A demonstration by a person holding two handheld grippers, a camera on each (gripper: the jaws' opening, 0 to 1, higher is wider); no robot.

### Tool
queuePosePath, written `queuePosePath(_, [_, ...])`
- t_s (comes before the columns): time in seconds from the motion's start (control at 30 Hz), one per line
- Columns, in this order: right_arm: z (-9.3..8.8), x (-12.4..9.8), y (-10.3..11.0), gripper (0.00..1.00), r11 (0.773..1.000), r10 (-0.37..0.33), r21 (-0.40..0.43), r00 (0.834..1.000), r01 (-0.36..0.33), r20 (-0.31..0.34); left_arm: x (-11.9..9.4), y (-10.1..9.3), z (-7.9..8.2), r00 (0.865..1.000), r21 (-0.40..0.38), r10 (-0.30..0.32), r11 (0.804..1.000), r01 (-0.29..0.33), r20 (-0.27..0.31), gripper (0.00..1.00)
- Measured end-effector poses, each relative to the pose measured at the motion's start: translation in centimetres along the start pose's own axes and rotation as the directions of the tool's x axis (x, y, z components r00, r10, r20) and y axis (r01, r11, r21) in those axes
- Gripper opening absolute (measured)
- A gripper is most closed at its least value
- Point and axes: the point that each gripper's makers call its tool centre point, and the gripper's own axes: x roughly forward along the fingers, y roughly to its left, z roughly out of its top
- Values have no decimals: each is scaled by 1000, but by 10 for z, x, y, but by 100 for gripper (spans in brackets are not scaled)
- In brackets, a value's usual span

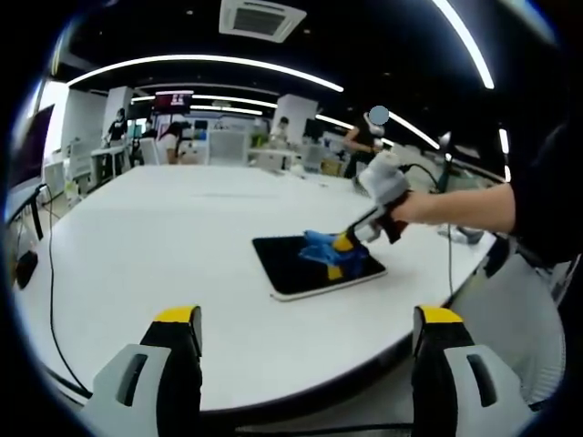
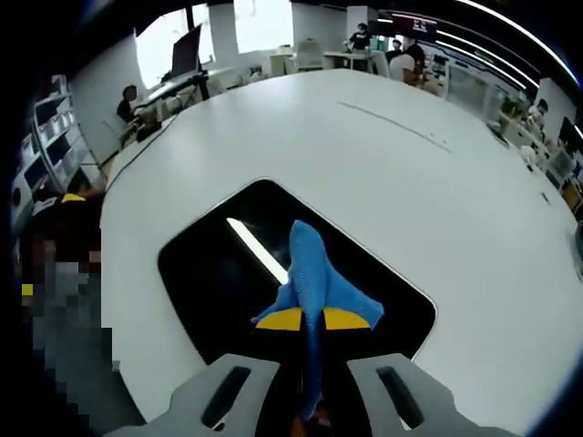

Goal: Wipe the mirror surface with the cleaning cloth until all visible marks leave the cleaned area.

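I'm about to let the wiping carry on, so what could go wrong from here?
1. The mirror lies loose on the table and the left gripper hangs open, away from it, so a firm stroke might slide it.
2. The right gripper pinches only part of the cloth; its yellow fingers sit low and could scrape the glass.

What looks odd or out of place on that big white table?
Nothing stands out. The mirror lies flat on the table, unbroken, with no spill. The right tool is shut on the blue cloth, which rests on the glass. The left tool hangs open near the table's edge.
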Motion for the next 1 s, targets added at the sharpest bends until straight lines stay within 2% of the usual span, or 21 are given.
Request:
queuePosePath(0.47, [-12, -11, -14, 1, 998, -26, 49, 1000, 26, 6, 0, 0, -1, 1000, 4, 1, 1000, -1, -8, 97])
queuePosePath(0.67, [-20, -14, -30, 1, 996, -47, 82, 999, 47, 3, 0, 0, -1, 1000, 4, 1, 1000, -1, -8, 97])
queuePosePath(1.0, [-28, -20, -38, 1, 990, -64, 126, 998, 62, 12, 0, 0, -2, 1000, 3, 3, 1000, -3, -8, 96])
